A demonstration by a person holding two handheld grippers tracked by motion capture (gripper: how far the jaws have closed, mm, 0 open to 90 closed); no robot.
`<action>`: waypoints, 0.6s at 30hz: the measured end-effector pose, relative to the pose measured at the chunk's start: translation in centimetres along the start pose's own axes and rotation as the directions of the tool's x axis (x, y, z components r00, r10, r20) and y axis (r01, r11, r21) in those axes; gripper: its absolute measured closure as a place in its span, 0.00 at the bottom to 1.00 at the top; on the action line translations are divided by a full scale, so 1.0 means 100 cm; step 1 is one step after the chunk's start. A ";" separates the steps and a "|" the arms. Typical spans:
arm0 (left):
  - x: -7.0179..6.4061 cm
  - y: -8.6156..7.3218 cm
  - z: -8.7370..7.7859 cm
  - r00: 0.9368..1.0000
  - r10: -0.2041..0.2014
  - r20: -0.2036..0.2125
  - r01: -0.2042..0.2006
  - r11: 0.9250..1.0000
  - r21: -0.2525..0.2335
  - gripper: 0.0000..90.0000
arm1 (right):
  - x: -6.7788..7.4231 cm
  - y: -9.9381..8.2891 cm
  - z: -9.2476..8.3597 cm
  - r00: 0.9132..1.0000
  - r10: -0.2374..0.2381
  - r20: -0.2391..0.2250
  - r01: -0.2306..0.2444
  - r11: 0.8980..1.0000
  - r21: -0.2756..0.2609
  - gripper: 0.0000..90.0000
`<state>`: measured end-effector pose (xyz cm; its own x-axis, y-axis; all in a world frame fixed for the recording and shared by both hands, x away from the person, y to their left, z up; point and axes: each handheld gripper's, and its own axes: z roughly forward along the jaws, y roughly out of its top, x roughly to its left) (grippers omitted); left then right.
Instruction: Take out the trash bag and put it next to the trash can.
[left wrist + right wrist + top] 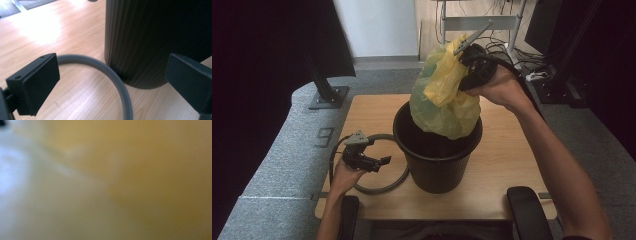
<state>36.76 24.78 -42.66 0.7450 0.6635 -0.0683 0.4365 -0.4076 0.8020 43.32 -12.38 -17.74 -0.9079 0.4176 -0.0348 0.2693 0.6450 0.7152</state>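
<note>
One black bin [438, 160], one yellow bag [443, 95], one grey ring [384, 187], two grippers, one table [507, 155].

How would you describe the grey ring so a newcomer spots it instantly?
Start at the wooden table and find the black ribbed bin at its middle. Flat on the tabletop against the bin's left foot lies the grey ring, right by the left gripper, whose jaws stand open. It is the only thin, grey hoop there; the yellow bag hangs above the bin.
</note>
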 end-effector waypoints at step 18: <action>0.013 -0.059 0.020 0.994 -0.087 -0.063 0.088 0.996 0.013 0.00 | -0.017 0.007 -0.037 0.995 0.037 0.090 -0.037 0.999 -0.002 0.85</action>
<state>36.18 26.77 -48.70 0.6709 0.7348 -0.1001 0.5069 -0.3559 0.7851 43.83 -14.99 -14.59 -0.8645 0.4976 -0.0709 0.3024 0.6276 0.7174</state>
